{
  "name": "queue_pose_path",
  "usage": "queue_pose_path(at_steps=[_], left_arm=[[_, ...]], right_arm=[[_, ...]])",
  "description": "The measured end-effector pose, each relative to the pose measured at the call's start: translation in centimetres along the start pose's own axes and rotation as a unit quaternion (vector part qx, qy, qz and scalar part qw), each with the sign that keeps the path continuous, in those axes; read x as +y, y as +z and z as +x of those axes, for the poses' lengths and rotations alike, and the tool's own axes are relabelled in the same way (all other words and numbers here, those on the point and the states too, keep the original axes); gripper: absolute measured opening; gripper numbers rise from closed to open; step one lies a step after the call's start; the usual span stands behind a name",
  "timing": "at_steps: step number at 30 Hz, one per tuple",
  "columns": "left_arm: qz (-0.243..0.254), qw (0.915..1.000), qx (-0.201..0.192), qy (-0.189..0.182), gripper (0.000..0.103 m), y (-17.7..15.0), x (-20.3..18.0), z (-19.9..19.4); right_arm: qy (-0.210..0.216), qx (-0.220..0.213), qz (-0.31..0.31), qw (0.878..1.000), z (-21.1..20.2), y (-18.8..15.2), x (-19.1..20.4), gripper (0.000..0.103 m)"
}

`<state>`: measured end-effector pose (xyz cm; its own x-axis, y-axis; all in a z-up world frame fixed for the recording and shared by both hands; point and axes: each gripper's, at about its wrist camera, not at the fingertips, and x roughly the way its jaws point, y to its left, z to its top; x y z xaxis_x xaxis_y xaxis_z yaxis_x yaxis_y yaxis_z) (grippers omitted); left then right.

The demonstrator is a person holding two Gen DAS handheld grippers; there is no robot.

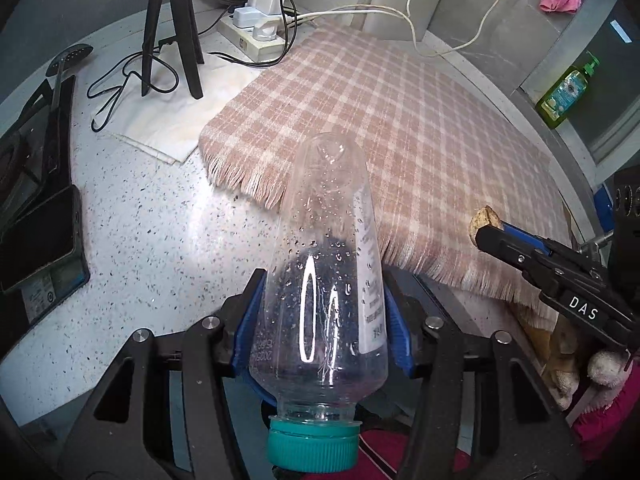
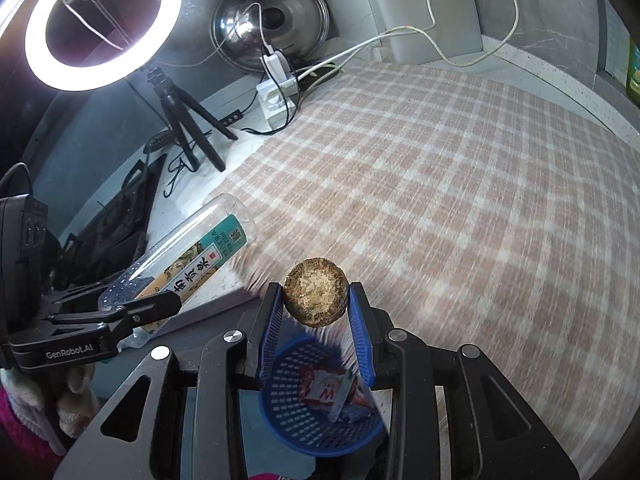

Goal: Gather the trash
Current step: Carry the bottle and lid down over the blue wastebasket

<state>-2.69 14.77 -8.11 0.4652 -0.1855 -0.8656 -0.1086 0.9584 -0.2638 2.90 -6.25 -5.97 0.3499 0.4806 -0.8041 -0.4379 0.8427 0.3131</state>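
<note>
Left wrist view, from the left edge of the speckled worktop (image 1: pixel 152 232): a black stove (image 1: pixel 36 208) sits at that edge, with tripod legs (image 1: pixel 172 32) and a power strip (image 1: pixel 256 36) toward the far edge. A checked cloth (image 1: pixel 400 128) covers the right part of the worktop, its fringe facing the near edge. The left hand-held gripper (image 1: pixel 320 320) is clamped on a clear plastic bottle (image 1: pixel 328 264), blue pads against both sides of its body, green cap (image 1: pixel 312 446) nearest the camera and base pointing out over the cloth's fringe. Droplets cling inside the bottle. At the right, the right hand-held gripper (image 1: pixel 486 232) appears with a brown lump at its tip.

Right wrist view: a lit ring light (image 2: pixel 100 20) stands at the far left corner, a steel lid (image 2: pixel 272 24) beside it. The bottle's label is visible at left. The right hand-held gripper (image 2: pixel 316 300) is closed on a round brown fibrous scrap (image 2: pixel 316 296), held between the fingertips off the near edge of the worktop. Directly below hangs a blue mesh basket (image 2: pixel 296 428) containing wrappers (image 2: pixel 332 392).
</note>
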Motion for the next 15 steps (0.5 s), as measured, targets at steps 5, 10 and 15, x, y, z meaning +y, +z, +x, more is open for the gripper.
queue_pose_path(at_steps=[5, 10, 15], left_arm=[[0.001, 1.0000, 0.007, 0.001, 0.055, -2.2, 0.3, -0.6], [0.002, 0.9998, 0.021, 0.000, 0.055, -4.5, 0.6, -0.3], [0.001, 0.9993, 0.037, -0.001, 0.055, -6.6, 0.7, 0.5]], right_arm=[[0.005, 0.009, 0.002, 1.000, -0.2, -1.9, 1.1, 0.031], [0.008, 0.024, 0.009, 1.000, -0.1, -4.1, 1.8, 0.031], [0.008, 0.037, 0.012, 0.999, 0.1, -6.2, 2.4, 0.031]])
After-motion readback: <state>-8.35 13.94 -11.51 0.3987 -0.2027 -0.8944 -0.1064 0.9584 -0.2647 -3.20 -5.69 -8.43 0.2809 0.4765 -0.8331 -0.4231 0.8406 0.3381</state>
